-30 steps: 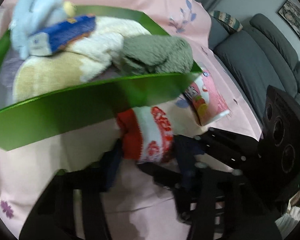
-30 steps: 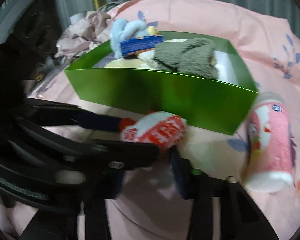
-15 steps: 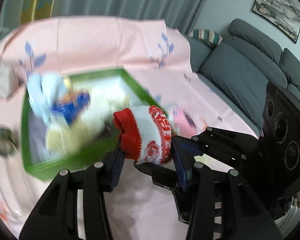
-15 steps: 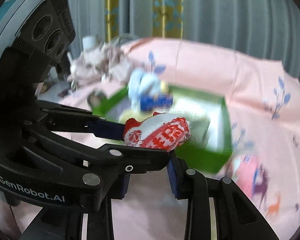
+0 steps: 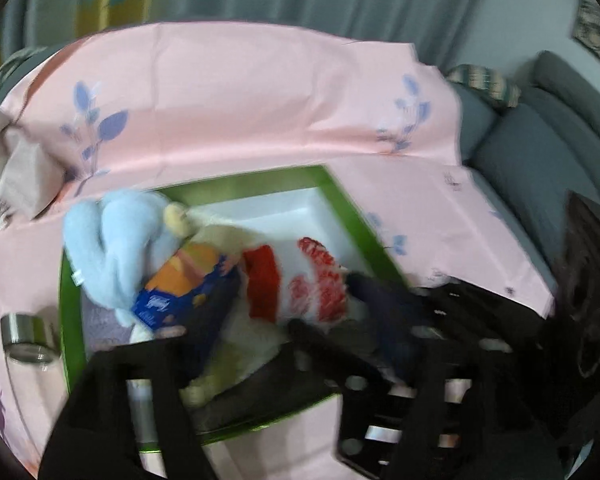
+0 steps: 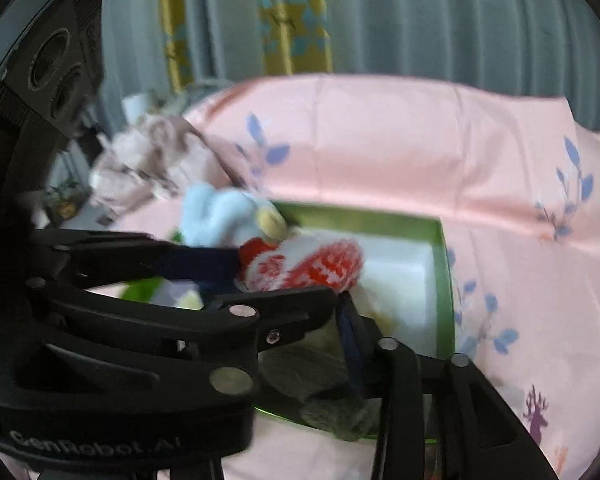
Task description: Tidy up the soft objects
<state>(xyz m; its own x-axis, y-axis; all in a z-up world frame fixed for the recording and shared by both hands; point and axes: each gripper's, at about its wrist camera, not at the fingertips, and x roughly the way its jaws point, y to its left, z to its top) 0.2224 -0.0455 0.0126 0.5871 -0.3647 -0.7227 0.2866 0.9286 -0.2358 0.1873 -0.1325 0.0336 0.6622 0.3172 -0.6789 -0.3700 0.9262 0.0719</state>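
Hanging over the open green cardboard box (image 5: 342, 200), the red-and-white knitted sock bundle (image 5: 300, 280) sits where a release would drop it straight inside, onto the soft things already packed there. The left hand-held gripper (image 5: 292, 312) has its jaws opening and spread wide; the bundle lies between them, but in this blurred view its pads seem to have let go. The right hand-held gripper (image 6: 292, 276) reaches in from the other side with its jaws also opening, the bundle between them; whether its pads press the knit I cannot tell. Working from both sides probably kept the limp roll from unfurling on the way over. Beside it in the box lie a pale blue plush toy (image 5: 112, 248) and a blue and orange packet (image 5: 180, 284), with a grey-green folded cloth (image 6: 320, 372) nearest the grippers. A short shiny metal cup (image 5: 26, 338) stands outside the box on the pink leaf-printed cloth (image 5: 240, 92), apparently left out as not soft.
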